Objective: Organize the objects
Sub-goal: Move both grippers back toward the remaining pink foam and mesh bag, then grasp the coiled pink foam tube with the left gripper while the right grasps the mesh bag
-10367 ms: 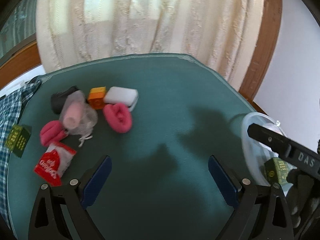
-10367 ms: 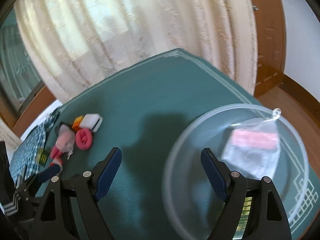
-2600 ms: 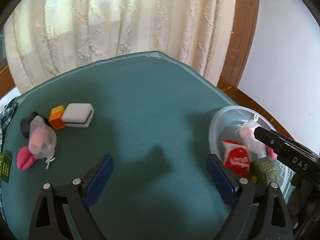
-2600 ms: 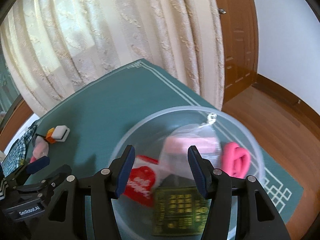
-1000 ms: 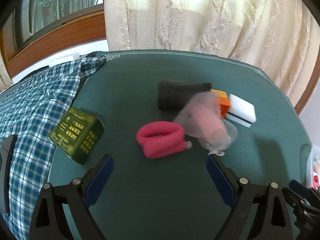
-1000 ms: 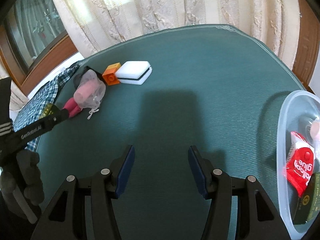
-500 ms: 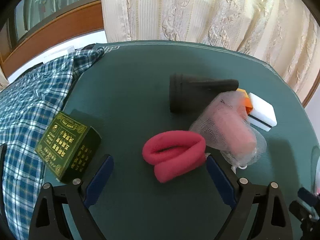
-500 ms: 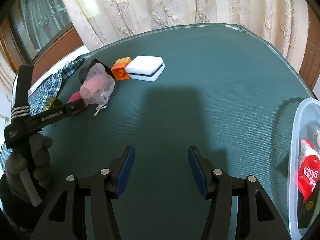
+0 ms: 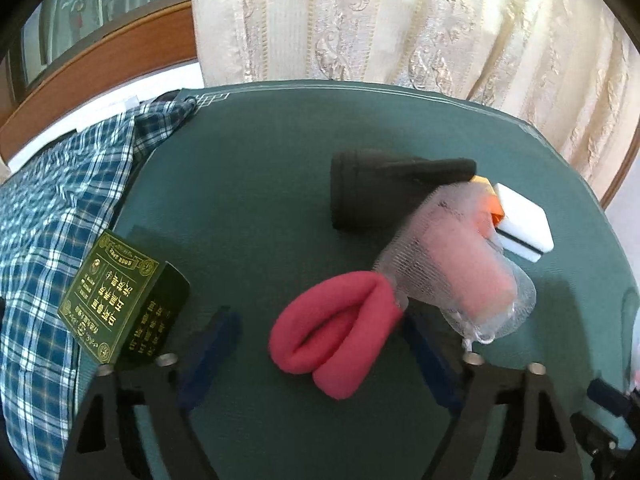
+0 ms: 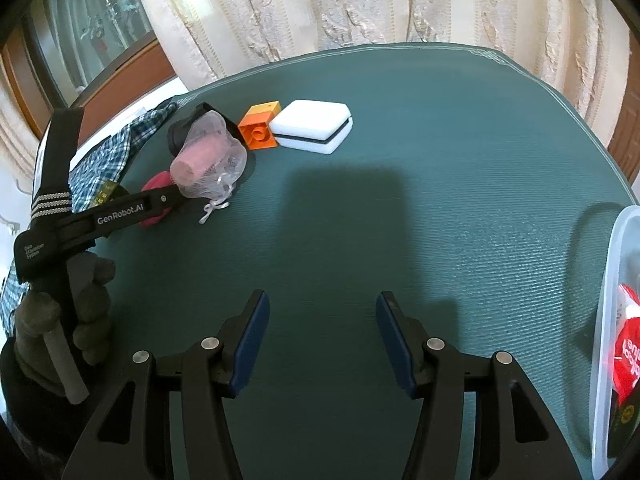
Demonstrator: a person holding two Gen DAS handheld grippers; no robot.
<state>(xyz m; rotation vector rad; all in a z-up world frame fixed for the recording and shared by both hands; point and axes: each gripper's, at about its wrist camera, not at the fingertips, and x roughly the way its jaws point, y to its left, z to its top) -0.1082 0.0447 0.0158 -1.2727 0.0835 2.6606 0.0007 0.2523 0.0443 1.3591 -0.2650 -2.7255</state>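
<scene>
Two blue pads (image 9: 216, 340) of the left gripper (image 9: 320, 344) are closing around the pink foam loop (image 9: 336, 334) lying just beside the mesh pouch (image 9: 452, 276), contact unclear, while the right gripper (image 10: 320, 336) is hovering half-open, empty.

daylight via curtain (image 9: 400, 20) | soft shadows | fisheye warp | claw blurred
</scene>
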